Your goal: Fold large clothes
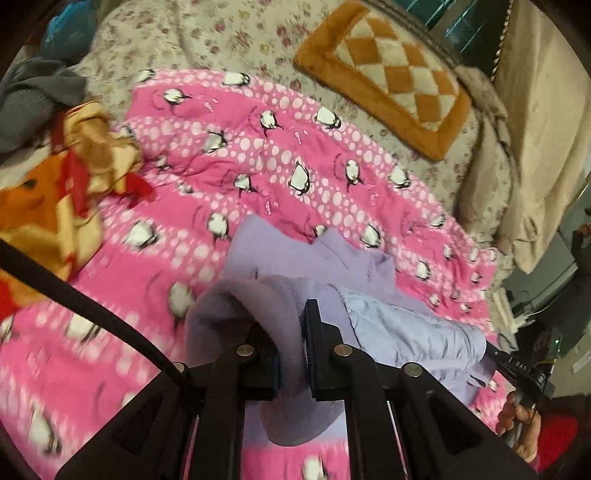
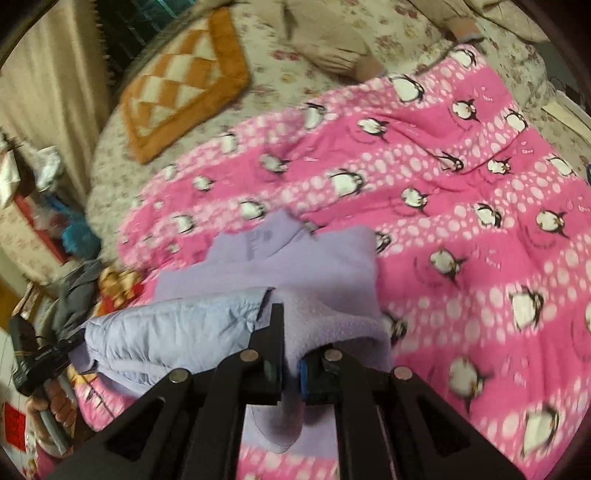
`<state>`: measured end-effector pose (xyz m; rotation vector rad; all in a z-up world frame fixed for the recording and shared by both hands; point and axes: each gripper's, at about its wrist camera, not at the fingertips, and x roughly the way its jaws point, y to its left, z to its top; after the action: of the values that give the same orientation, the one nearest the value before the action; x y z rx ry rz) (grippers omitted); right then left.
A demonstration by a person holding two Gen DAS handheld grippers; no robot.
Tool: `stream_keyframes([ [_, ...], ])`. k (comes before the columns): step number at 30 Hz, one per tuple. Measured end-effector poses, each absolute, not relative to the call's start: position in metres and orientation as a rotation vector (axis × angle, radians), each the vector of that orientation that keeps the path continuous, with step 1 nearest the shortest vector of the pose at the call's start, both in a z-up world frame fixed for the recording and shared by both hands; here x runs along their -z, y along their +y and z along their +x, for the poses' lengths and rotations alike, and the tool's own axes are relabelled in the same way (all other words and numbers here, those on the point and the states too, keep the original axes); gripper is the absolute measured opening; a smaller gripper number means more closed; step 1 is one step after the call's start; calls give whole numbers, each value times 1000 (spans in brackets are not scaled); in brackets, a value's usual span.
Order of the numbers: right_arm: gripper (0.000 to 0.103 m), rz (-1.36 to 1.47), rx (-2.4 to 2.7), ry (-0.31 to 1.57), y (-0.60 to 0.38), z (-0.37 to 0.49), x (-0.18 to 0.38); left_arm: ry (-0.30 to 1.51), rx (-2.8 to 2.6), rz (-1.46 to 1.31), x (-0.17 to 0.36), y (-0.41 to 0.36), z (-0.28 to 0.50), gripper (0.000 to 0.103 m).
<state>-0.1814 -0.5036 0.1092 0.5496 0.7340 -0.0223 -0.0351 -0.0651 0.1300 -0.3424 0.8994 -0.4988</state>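
Observation:
A large lilac fleece garment (image 1: 280, 258) with a pale blue quilted lining (image 1: 406, 328) hangs between my two grippers above the pink penguin quilt (image 1: 258, 155). My left gripper (image 1: 290, 332) is shut on a fold of its fleece edge. My right gripper (image 2: 290, 347) is shut on the other fleece edge (image 2: 325, 314); the quilted lining (image 2: 166, 332) stretches left from it. The far part of the garment (image 2: 295, 251) rests on the quilt (image 2: 461, 206). The right gripper's body (image 1: 517, 365) shows at the left wrist view's right edge, the left gripper's body (image 2: 37, 362) at the right wrist view's left edge.
An orange-and-cream checked cushion (image 1: 391, 74) lies on the floral bedspread (image 1: 207, 33) beyond the quilt. A yellow, orange and red cloth pile (image 1: 62, 173) and grey clothes (image 1: 33, 99) lie at the left. A beige curtain (image 2: 48, 92) and cluttered shelves (image 2: 33, 206) stand beside the bed.

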Motion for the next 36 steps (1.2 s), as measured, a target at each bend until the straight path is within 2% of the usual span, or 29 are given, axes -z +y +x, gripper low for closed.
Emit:
stream_keyframes([
  [3,8,581,81,768,-522,-144,-88,915,485,-360,-112,-80,-1,0],
  [5,28,606,150,795,-534,-130,-74,946,505,-400,-106,-78,14,3],
  [6,47,606,183,800,-539,-129,-71,939,524,-438,-107,-72,15,15],
  [7,55,615,194,779,-542,-134,-72,913,531,-456,-111,-65,12,20],
  [8,55,632,189,727,-545,-146,-76,874,523,-455,-116,-59,7,28],
  [9,55,631,175,708,-545,-155,-79,837,503,-440,-121,-54,2,31],
  [13,55,525,37,736,-512,-171,-86,766,442,-380,-126,-49,-13,31],
  [22,55,309,94,962,-463,-63,-35,966,336,-205,-57,-85,18,31],
  [29,55,144,210,924,-454,4,0,968,282,-151,-41,-92,39,31],
  [36,55,222,203,919,-461,-12,-16,947,276,-150,-47,-89,34,31],
])
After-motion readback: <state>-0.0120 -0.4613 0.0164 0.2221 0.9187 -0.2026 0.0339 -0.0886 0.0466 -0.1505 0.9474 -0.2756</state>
